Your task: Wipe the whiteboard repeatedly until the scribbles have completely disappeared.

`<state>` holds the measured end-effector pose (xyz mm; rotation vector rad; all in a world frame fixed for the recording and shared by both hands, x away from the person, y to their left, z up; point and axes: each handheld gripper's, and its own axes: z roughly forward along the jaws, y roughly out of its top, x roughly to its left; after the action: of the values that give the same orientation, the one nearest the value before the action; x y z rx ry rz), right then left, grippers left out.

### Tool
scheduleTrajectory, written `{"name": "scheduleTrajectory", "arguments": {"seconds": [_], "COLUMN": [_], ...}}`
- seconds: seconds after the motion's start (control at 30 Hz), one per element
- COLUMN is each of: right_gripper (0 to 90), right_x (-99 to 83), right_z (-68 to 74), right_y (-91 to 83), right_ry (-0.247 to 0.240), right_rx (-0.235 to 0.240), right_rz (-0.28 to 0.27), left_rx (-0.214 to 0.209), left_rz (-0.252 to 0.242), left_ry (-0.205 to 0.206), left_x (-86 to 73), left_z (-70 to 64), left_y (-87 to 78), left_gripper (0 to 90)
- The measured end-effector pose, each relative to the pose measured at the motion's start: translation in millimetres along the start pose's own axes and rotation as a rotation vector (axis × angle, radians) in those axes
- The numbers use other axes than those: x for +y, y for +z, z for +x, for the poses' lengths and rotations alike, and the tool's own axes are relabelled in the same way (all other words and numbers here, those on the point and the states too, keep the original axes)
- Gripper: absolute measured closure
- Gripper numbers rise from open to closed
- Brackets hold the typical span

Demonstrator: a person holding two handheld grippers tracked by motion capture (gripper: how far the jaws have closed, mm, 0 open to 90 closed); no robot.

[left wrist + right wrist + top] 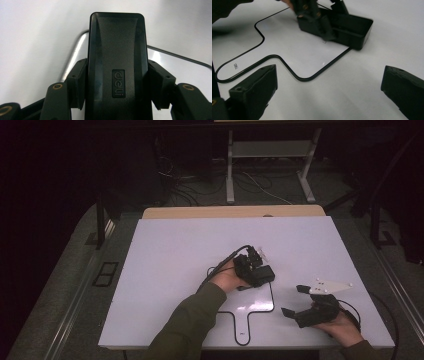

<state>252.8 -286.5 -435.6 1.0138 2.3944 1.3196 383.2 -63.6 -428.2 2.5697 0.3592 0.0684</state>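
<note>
- High view: the left gripper [255, 262] sits near the middle of the white board [170, 255], its jaws clamped on a black plastic block [262, 275] that rests at the upper right corner of the black outline [272, 302] drawn on the board. The right gripper [295, 301] lies lower and to the right, near the board's front edge, well apart from the block, with its jaws spread and nothing between them
- Left gripper view: the block [116, 62] runs straight up between the two jaws, which press on its long side walls about halfway along. Its top face is textured and carries a small embossed logo [118, 83]. The board lies just beneath it, with the drawn line passing behind
- Right gripper view: both jaws stand wide apart at the bottom corners, empty. Beyond them the block [354, 28] shows as an open, box-like shell with thin walls, sitting on the corner of the outline [294, 72] while the left gripper [322, 27] holds its near end
- Handling, as a judgement: the shell looks rigid, light and hollow, so little force should carry it. The textured top ought to grip well, the smoother sides less so. Holding across the long walls near the middle, as now, seems best; squeezing a thin open edge could flex it
</note>
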Motion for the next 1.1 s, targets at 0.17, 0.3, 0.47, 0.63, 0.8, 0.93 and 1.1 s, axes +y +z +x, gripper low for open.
{"name": "scheduleTrajectory", "arguments": {"seconds": [0.17, 0.3, 0.47, 0.63, 0.8, 0.93, 1.1], "right_gripper": [0.0, 0.0, 0.0, 0.0, 0.0, 0.0, 0.0], "right_x": [0.5, 0.8, 0.6, 0.1, 0.8, 1.5, 0.8], "right_z": [1.9, 2.0, 1.7, 0.4, 1.9, 3.4, 2.1], "right_y": [-0.8, 0.0, -1.0, -1.2, -1.3, -1.0, -2.3], "right_ry": [0.001, -0.006, 0.001, 0.001, -0.001, -0.003, 0.001], "right_rx": [-0.002, -0.002, -0.003, 0.000, -0.001, -0.001, -0.002], "right_rz": [-0.003, -0.002, -0.002, -0.004, 0.000, -0.001, -0.006], "left_rx": [-0.020, -0.003, 0.017, -0.002, -0.033, -0.013, 0.032], "left_rz": [-0.003, -0.018, -0.020, -0.002, -0.016, -0.020, -0.012], "left_ry": [0.054, 0.016, -0.038, 0.039, 0.064, 0.020, -0.070], "left_x": [-6.3, -6.6, -5.3, -5.5, -11.3, -11.1, -11.9], "left_z": [-18.1, -3.9, 12.8, -5.6, -23.6, -2.5, 29.1], "left_y": [-3.4, -2.7, -2.1, -3.3, -5.2, -5.3, -7.6], "left_gripper": [39.1, 39.2, 39.2, 39.2, 39.1, 39.2, 39.1]}}
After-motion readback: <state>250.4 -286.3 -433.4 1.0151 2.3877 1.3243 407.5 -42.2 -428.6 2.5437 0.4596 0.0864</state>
